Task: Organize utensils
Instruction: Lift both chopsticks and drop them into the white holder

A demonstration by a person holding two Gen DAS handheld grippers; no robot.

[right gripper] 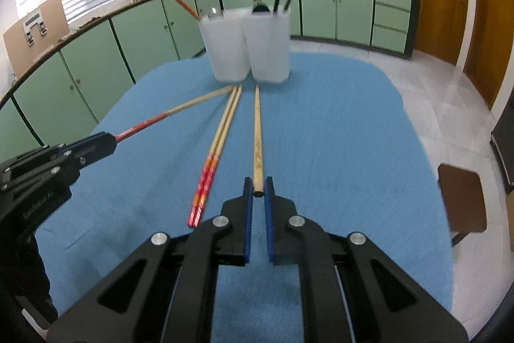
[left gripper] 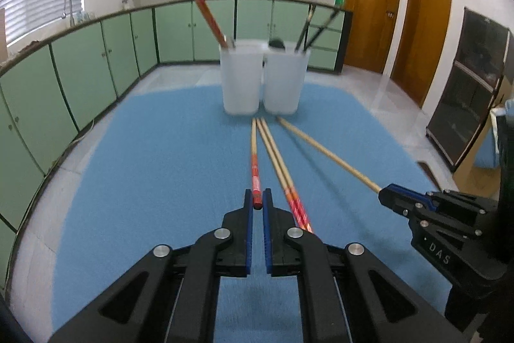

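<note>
Red-handled chopstick point(left gripper: 256, 179) is pinched at its butt end by the left claw point(left gripper: 258, 203), tip aimed toward the left white holder point(left gripper: 240, 79); an end grip like this likely lets the tip drop in first. Plain wooden chopstick point(right gripper: 257, 147) is clamped the same way in the right claw point(right gripper: 258, 192), lined up with the right white holder point(right gripper: 269, 49). Both holders already hold sticks: red ones left, dark ones right, so sorting appears to go by type. Loose red-handled pair point(right gripper: 208, 169) lies between the two held ones on the blue mat point(right gripper: 337, 134) covering the tabletop, not yet taken.
</note>
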